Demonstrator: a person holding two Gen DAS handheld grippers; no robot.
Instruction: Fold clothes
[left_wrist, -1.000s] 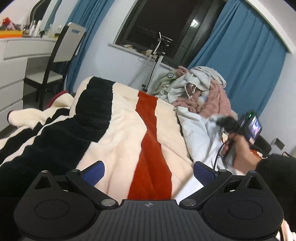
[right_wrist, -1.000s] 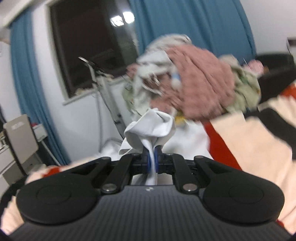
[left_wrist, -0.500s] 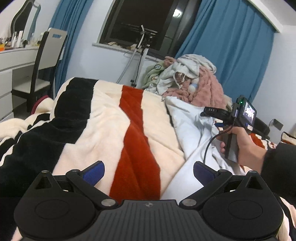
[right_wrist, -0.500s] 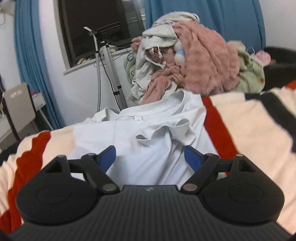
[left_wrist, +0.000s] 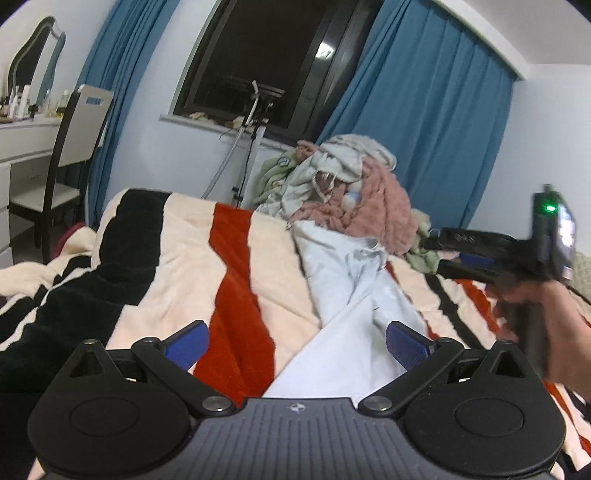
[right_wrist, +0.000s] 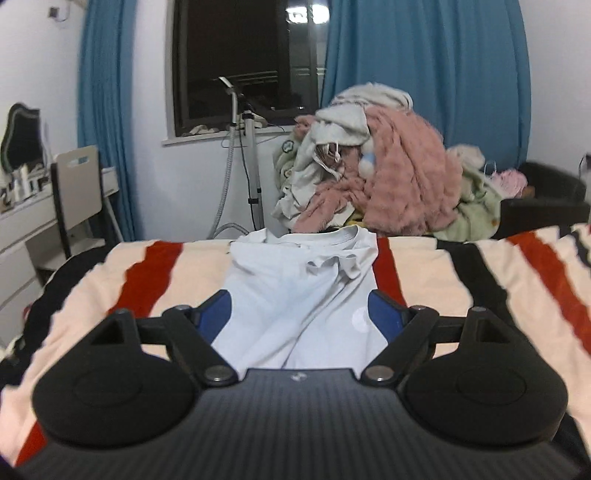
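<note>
A white T-shirt (right_wrist: 295, 291) lies lengthwise on the striped blanket (right_wrist: 443, 280), collar toward the far end, with a sleeve folded over its chest. It also shows in the left wrist view (left_wrist: 351, 291). My right gripper (right_wrist: 299, 314) is open and empty, above the shirt's lower half. It appears in the left wrist view (left_wrist: 465, 254), held in a hand at the right. My left gripper (left_wrist: 295, 341) is open and empty, low over the blanket and the shirt's near edge.
A pile of clothes (right_wrist: 376, 173) with a pink fluffy garment sits at the far end of the bed. A garment steamer stand (right_wrist: 247, 155) stands by the window. A chair (left_wrist: 70, 147) and white dresser (left_wrist: 22, 147) are at the left.
My right gripper opened and let go of the white shirt, then drew back from it. The shirt now lies flat on the blanket. My left gripper stayed open.
</note>
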